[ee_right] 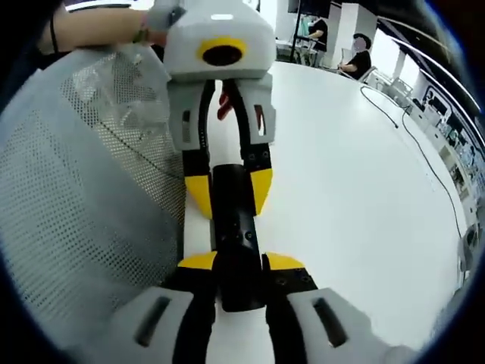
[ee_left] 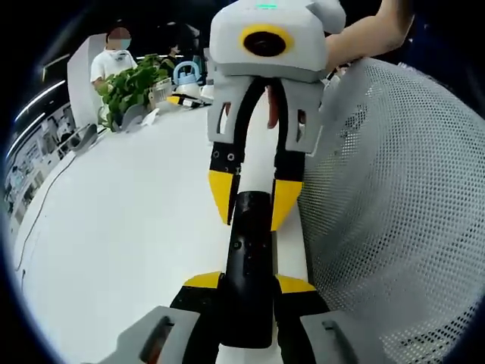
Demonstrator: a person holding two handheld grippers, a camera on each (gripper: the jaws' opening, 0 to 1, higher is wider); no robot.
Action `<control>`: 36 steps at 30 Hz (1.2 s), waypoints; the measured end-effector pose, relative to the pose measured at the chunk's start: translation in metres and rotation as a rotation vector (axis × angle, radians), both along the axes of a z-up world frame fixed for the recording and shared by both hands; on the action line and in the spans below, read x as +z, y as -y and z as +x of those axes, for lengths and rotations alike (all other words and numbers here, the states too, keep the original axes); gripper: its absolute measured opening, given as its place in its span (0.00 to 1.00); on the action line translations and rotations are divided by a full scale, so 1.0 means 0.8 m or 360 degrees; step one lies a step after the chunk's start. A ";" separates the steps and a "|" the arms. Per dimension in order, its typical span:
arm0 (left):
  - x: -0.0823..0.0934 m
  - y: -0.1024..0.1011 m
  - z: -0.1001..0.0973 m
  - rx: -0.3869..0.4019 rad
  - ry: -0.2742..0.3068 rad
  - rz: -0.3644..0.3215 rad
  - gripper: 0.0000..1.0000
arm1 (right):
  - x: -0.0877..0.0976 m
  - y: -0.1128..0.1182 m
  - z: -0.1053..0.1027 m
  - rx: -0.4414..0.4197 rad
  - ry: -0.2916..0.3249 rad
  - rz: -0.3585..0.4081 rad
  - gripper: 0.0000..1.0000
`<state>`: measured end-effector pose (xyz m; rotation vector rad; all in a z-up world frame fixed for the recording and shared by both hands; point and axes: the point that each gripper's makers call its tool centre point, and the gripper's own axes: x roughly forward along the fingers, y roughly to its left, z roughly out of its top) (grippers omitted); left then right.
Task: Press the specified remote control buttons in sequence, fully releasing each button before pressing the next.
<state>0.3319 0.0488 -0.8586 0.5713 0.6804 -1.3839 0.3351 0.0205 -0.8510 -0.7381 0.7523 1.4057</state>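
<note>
Left gripper view shows your left gripper (ee_left: 246, 282) and right gripper (ee_left: 254, 203) each clamped on opposite ends of the black remote control (ee_left: 248, 265) above the white table (ee_left: 121, 250) — hold one end steady, press squarely, then lift fully off.

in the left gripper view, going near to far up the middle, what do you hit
left tongs gripping the near end of the black remote → right tongs at the remote's far end → white table → potted plant → a person at the far edge.
</note>
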 end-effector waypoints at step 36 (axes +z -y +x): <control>-0.001 0.000 0.000 -0.0010 0.0015 0.0054 0.26 | -0.016 0.008 0.000 -0.0053 -0.0030 -0.0156 0.26</control>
